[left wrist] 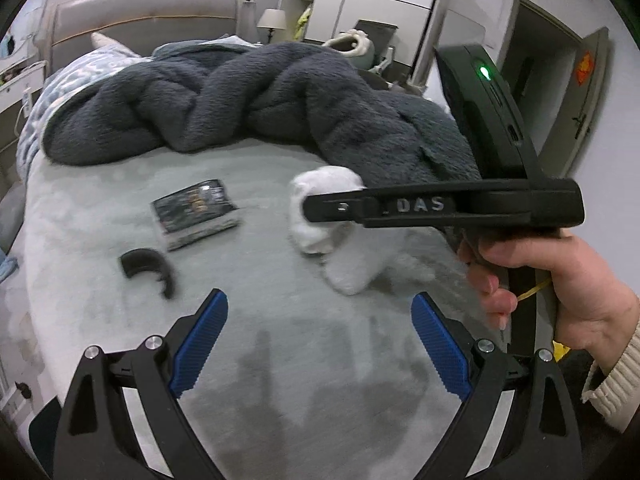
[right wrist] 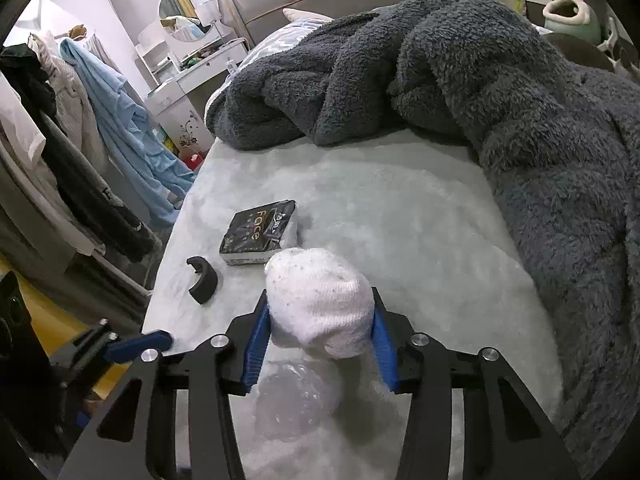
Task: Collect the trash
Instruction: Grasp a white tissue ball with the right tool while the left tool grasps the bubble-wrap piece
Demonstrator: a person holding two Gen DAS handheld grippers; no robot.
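We have the white knitted sock (right wrist: 320, 304) clamped between the blue pads of our right gripper (right wrist: 320, 332), the jaws closed on its sides and the toe bulging up above them; the left-wrist view shows the same sock (left wrist: 320, 216) hanging from that gripper over the bed (left wrist: 280, 360), its lower end seeming to brush the pale cover, though we cannot tell for sure; our left gripper (left wrist: 320, 332) hangs above the bare cover with its jaws wide apart and nothing between them; we judge the step in hand to be the pick-up of the sock, with the carry to a bin not yet begun; no bin shows in either view, so the next move calls for a lift clear of the bed and a firm hold, since soft knit can slip

Taking the sock as our landmark: one black tissue pack (right wrist: 260, 234) lies just beyond it; one curved black plastic piece (right wrist: 204, 280) lies to the left of it; one clear crumpled plastic wrap (right wrist: 292, 404) lies beneath it on the cover; one dark fleece blanket (right wrist: 480, 100) is heaped behind it; the free left jaws could take the wrap next
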